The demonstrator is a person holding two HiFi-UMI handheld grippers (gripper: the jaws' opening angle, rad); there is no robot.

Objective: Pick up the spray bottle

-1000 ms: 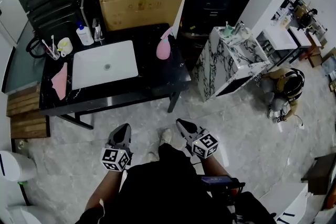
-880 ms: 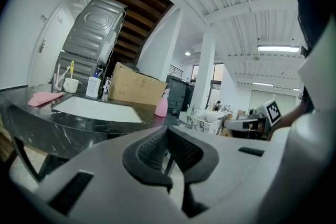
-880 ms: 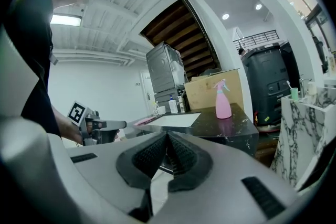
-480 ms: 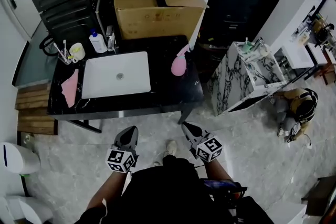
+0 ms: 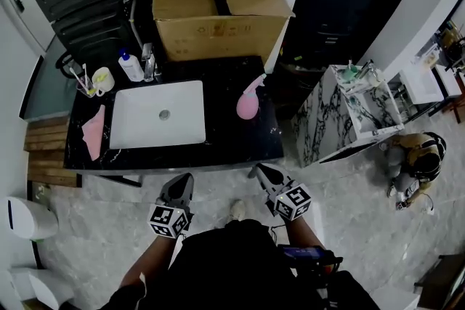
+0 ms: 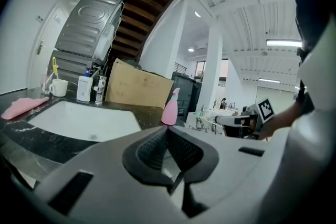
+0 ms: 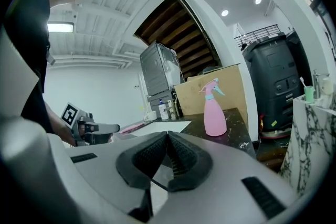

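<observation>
A pink spray bottle (image 5: 247,102) with a pale blue collar stands upright on the black counter (image 5: 225,138), right of the white sink (image 5: 158,115). It also shows in the left gripper view as the spray bottle (image 6: 169,108) and in the right gripper view as the spray bottle (image 7: 213,110). My left gripper (image 5: 181,185) and right gripper (image 5: 260,172) hang side by side over the floor, just short of the counter's near edge. Both have their jaws shut with nothing between them. The bottle is well ahead of both, nearer the right one.
A big cardboard box (image 5: 214,3) fills the back of the counter. A soap dispenser (image 5: 131,67), a tap (image 5: 148,63), a cup with toothbrushes (image 5: 99,80) and a pink cloth (image 5: 94,131) lie around the sink. A marble-patterned cabinet (image 5: 349,116) stands to the right.
Both grippers and the person have moved forward toward the counter, which now sits nearer and lower in the head view. The jaws stay shut.
</observation>
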